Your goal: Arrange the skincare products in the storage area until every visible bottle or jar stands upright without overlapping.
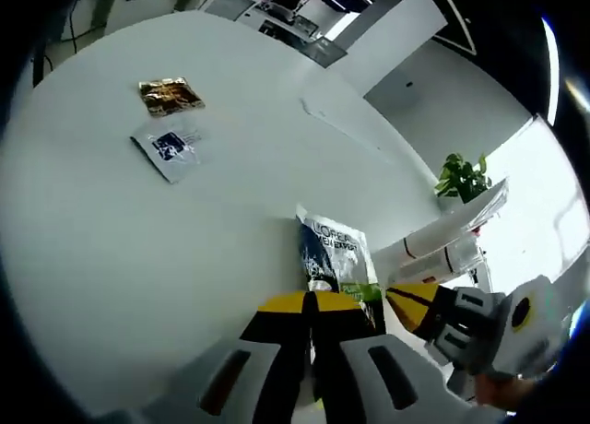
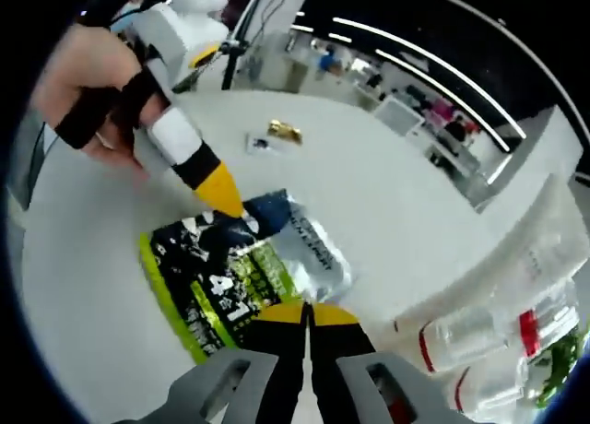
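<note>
Both grippers' jaws pinched together on the sachet pack.
Left gripper (image 1: 313,306) and right gripper (image 2: 309,315) grip the flat sachet pack (image 2: 241,275) on the white table (image 1: 138,258); opposing pulls could tear it.

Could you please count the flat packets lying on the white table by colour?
Gold foil sachet: 1
White and blue sachet: 1
Black and green packet: 1
Silver and blue packet: 1
Total: 4
</note>
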{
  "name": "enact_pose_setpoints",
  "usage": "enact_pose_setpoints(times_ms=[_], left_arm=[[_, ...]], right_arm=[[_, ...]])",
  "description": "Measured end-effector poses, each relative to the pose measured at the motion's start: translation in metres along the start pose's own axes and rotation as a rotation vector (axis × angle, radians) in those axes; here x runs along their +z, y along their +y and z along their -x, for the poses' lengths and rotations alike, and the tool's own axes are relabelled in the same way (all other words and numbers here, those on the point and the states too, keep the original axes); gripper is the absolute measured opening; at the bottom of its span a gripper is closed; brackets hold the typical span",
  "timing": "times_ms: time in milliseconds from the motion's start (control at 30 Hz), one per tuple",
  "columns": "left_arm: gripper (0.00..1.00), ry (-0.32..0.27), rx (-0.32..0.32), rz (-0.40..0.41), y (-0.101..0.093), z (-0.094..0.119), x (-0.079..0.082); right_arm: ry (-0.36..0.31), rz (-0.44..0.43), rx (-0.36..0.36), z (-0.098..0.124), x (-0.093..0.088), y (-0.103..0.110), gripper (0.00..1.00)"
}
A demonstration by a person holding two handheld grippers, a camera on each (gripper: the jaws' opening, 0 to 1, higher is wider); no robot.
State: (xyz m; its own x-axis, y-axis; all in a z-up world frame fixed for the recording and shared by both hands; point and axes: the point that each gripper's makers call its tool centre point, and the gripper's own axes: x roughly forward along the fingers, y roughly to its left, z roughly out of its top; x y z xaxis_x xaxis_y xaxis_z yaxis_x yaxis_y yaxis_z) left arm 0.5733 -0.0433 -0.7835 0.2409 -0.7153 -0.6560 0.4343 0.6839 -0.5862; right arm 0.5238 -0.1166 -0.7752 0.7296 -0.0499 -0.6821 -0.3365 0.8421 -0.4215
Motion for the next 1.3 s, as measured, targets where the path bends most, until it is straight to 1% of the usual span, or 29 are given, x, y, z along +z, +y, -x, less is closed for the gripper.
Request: enact_pose_setpoints(times_ms=[33, 133, 267, 300, 333, 367, 400, 467, 500, 533, 567, 600, 733, 800, 867, 967, 1067, 1300], left_arm=[[0.04, -0.002, 0.011, 0.002, 0.001, -0.002, 0.0], [0.04, -0.002, 0.021, 0.013, 0.002, -0.008, 0.001], [0.04, -0.017, 0.044, 0.04, 0.003, -0.009, 0.0], [0.04, -0.031, 0.046, 0.067, 0.002, -0.01, 0.001], [0.04, -0.041, 0.041, 0.092, -0.001, -0.01, 0.001], [0.04, -0.047, 0.036, 0.106, -0.003, -0.011, 0.001], [0.04, -0.054, 0.04, 0.116, -0.004, -0.011, 0.0], [0.04, -0.062, 0.049, 0.12, -0.007, -0.014, -0.003], [0.04, -0.065, 0.051, 0.12, -0.008, -0.015, -0.004], [0.04, -0.06, 0.047, 0.119, -0.01, -0.017, -0.006], [0.04, -0.056, 0.044, 0.116, -0.011, -0.018, -0.007], [0.04, -0.058, 0.044, 0.112, -0.012, -0.019, -0.007], [0.04, -0.05, 0.029, 0.109, -0.015, -0.021, -0.008], [0.04, -0.051, 0.023, 0.1, -0.016, -0.022, -0.008], [0.04, -0.047, 0.021, 0.095, -0.016, -0.022, -0.007], [0.04, -0.041, 0.019, 0.094, -0.016, -0.023, -0.007], [0.04, -0.037, 0.015, 0.082, -0.016, -0.023, -0.007], [0.05, -0.029, 0.009, 0.072, -0.014, -0.024, -0.006]], right_arm=[[0.006, 0.022, 0.001, -0.001, 0.0, 0.001, 0.0], [0.006, 0.006, 0.01, -0.002, 0.0, 0.004, 0.0], [-0.018, 0.008, 0.023, 0.007, 0.005, 0.009, 0.0], [-0.022, 0.003, 0.031, 0.012, 0.005, 0.013, 0.01], [-0.032, -0.006, 0.041, 0.015, 0.006, 0.016, 0.06], [-0.048, -0.018, 0.06, 0.018, 0.007, 0.023, 0.08], [-0.047, -0.008, 0.063, 0.019, 0.005, 0.026, 0.09], [-0.007, 0.025, 0.09, 0.017, -0.007, 0.034, 0.07], [0.015, 0.021, 0.097, 0.015, -0.015, 0.036, 0.06], [0.021, 0.013, 0.101, 0.014, -0.019, 0.036, 0.04], [0.004, -0.013, 0.1, 0.015, -0.02, 0.033, 0.02], [0.011, -0.017, 0.101, 0.015, -0.022, 0.032, 0.0], [0.023, -0.053, 0.094, 0.016, -0.025, 0.026, 0.0], [0.024, -0.078, 0.096, 0.016, -0.025, 0.025, 0.0], [0.018, -0.089, 0.12, 0.016, -0.025, 0.032, 0.0], [0.007, -0.067, 0.104, 0.016, -0.024, 0.034, 0.0], [0.001, -0.09, 0.108, 0.016, -0.024, 0.033, 0.0], [-0.005, -0.097, 0.107, 0.016, -0.024, 0.033, 0.0]])
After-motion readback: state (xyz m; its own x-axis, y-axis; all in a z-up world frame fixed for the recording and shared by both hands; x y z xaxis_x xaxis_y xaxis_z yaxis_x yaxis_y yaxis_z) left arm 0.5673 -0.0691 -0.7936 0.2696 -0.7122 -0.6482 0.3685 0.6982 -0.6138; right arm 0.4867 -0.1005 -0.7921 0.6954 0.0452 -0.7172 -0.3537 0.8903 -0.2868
